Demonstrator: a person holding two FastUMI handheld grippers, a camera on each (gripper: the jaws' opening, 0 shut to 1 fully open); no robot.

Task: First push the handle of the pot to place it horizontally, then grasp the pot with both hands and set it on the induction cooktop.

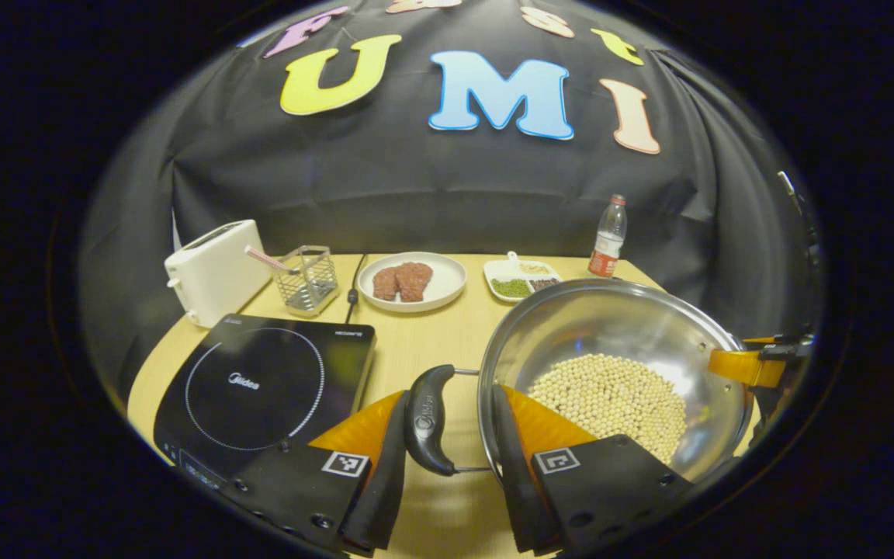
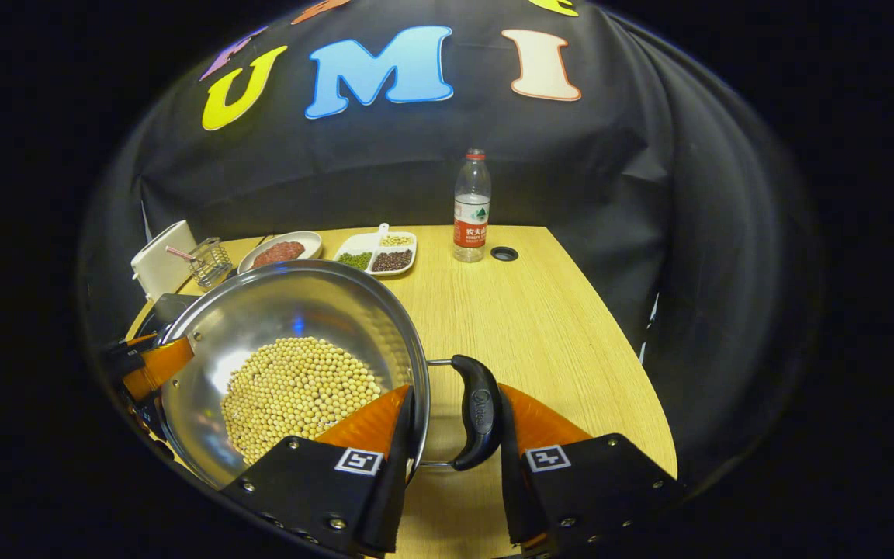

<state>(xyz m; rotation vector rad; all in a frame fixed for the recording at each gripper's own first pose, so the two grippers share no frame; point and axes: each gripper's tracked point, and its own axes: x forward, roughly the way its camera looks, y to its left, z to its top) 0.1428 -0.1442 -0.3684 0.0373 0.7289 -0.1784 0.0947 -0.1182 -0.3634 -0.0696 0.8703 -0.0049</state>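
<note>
**Both grippers bracketing the pot's side handles, cooktop lying to the left**

Left gripper [image 1: 447, 458], left gripper view: its fingers are standing apart on either side of the pot's left handle [image 1: 430, 419], one finger outside the black grip at 7 o'clock, the other at 5 o'clock by the pot wall. Whether both are pressing on the grip cannot be told; a gap seems to be showing on each side. The steel pot [image 1: 610, 326] is sitting at 3 to 4 o'clock, holding pale beans [image 1: 610, 400]. The induction cooktop [image 1: 261, 388] is lying at 8 o'clock, just beside the handle, on the wooden table [image 1: 431, 326]. At the far rim, the right gripper [image 1: 757, 365] is reaching in at 3 o'clock.

Right gripper [image 2: 455, 439], right gripper view: its fingers are likewise straddling the right handle [image 2: 478, 411], one over the pot rim at 7 o'clock, the other outside at 5 o'clock, not clearly closed. The pot is occupying 8 to 9 o'clock.

Judgement: both handles are lying level, on one line across the pot, so the push step appears done. The coming lift is turning on carrying the pot toward the left gripper's side, the left hand being nearer the cooktop.
</note>
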